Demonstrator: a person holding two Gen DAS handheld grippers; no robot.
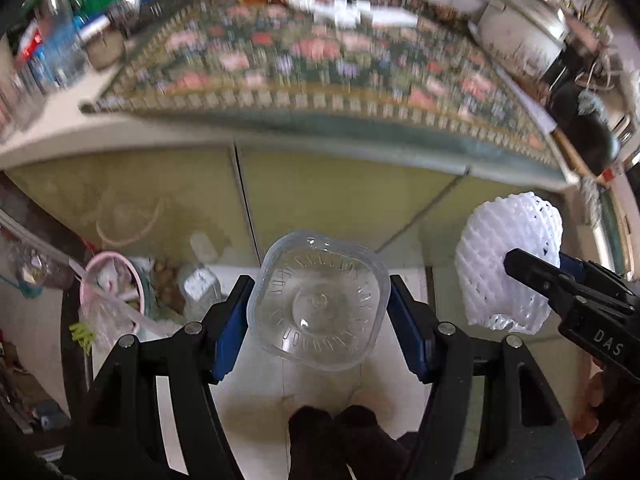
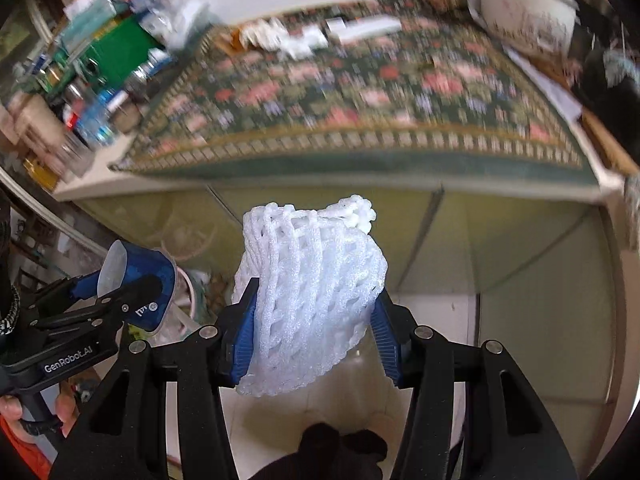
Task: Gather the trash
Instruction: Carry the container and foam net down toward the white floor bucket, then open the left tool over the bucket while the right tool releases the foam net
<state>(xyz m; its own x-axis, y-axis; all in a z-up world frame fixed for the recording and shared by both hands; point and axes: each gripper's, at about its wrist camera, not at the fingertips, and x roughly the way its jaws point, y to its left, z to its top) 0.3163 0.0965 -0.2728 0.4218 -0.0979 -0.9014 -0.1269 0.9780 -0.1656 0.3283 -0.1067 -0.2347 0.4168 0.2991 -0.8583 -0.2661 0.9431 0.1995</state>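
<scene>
Floral cloth (image 1: 320, 64) covers a counter above pale green cabinet doors (image 1: 152, 200), all of it smeared by blur; cluttered boxes and bottles stand at the far left, and a white pot (image 1: 520, 36) at the far right. In the left wrist view, the left gripper (image 1: 318, 320) is clamped on a clear plastic cup (image 1: 320, 300), seen bottom-on, its blue pads pressing both sides. Thin and light, the cup looks likely to buckle if squeezed harder, and its smooth wall could slip; the hold across its middle seems sensible. Lower left sits a pink bin (image 1: 114, 292) lined with a plastic bag, probably where the trash belongs. The right gripper enters from the right edge, carrying a white foam net (image 1: 508, 260).

From the right wrist view, the right gripper (image 2: 316, 332) is closed on the foam net (image 2: 312, 292), pads sunk into its sides. Soft, springy and nearly weightless, it should survive any grip, though it may cling to the pads on release. The left gripper (image 2: 120, 300) shows at the left with the cup (image 2: 136, 280), which here shows a blue label. Past it, only a sliver of the pink bin peeks out, so how full it is cannot be told. White scraps (image 2: 288, 40) at the back of the cloth are too blurred to identify. Dark shapes at the bottom of both views are hard to make out.
</scene>
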